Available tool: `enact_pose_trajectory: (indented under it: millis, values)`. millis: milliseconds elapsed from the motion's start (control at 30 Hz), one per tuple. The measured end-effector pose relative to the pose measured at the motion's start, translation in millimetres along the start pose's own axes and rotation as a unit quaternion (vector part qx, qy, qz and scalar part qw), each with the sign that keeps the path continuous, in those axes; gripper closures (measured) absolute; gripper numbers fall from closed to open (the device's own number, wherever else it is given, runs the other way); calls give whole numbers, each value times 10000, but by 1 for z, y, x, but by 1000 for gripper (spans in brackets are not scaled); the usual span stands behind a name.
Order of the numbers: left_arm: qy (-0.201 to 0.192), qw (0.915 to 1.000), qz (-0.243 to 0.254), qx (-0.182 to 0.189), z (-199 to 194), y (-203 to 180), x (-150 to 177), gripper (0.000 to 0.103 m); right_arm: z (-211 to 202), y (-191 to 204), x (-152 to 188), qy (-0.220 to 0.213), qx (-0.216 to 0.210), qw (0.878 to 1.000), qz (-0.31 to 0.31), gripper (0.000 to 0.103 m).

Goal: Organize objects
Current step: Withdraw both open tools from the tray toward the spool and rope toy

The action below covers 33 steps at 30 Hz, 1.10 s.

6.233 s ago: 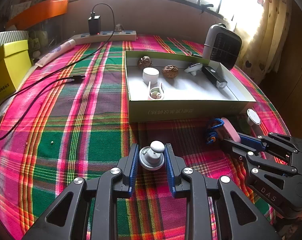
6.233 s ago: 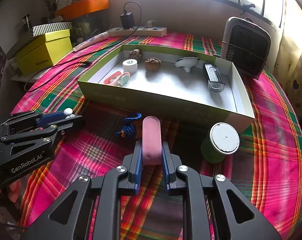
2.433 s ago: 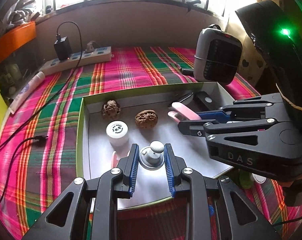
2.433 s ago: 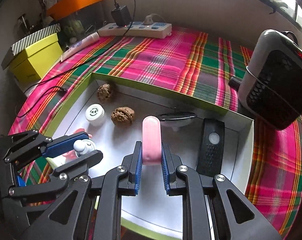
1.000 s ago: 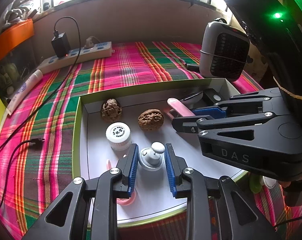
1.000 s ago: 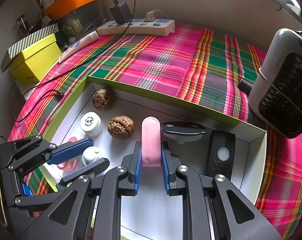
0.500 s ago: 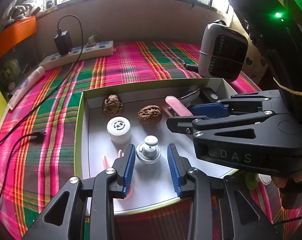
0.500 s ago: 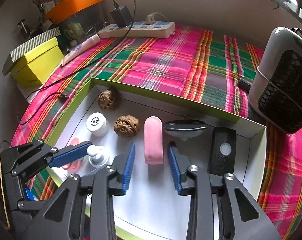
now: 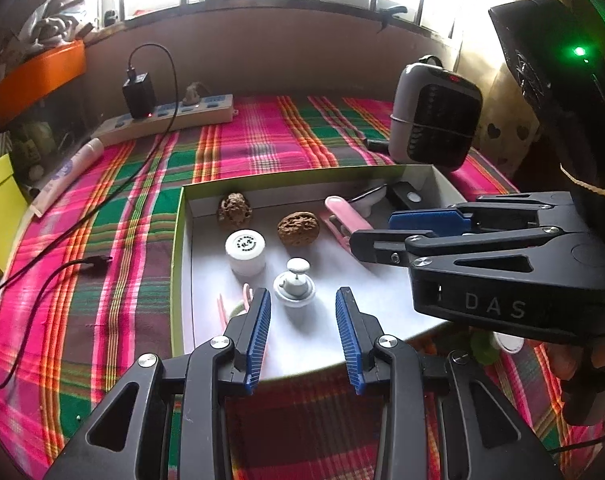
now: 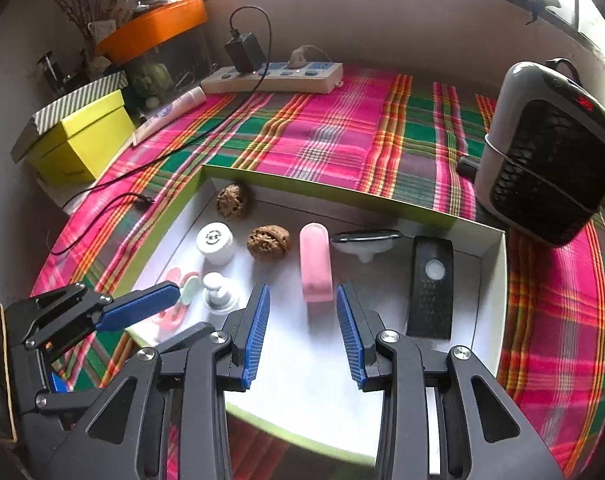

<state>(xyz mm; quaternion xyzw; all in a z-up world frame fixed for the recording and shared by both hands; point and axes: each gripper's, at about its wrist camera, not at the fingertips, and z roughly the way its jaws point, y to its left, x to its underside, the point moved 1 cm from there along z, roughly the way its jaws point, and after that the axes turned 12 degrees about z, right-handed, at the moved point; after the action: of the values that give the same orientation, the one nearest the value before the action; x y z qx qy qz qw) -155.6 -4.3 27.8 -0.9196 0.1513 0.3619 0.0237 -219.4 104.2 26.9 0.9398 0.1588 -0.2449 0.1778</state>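
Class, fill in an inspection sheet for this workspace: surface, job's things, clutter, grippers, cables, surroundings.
Surface: pink-and-green plaid tablecloth.
Job's things: shallow green-edged white cardboard tray holds a pink oblong case, small white knobbed stopper, white round jar, two brown walnuts, black rectangular grater.
Clutter: yellow cardboard box, white tube.
Grippers: left gripper and right gripper both open, fingers clear of the stopper and case, jaws just opened.
Cables: white power strip with black charger; black cable across the cloth.
Surroundings: grey-and-black fan heater, window.
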Motion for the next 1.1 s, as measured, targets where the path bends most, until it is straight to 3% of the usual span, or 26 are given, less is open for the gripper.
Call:
enact_pose_trajectory:
  millis: [700, 1100]
  values:
    - [-236, 9997, -36, -8, -43, -10, 23, 69, -63, -7, 51, -773, 66, 9960, 439, 67]
    - [-258, 9994, -35, 233, -53, -17, 39, 67, -83, -20, 84, -1105, 160, 9914, 686, 67]
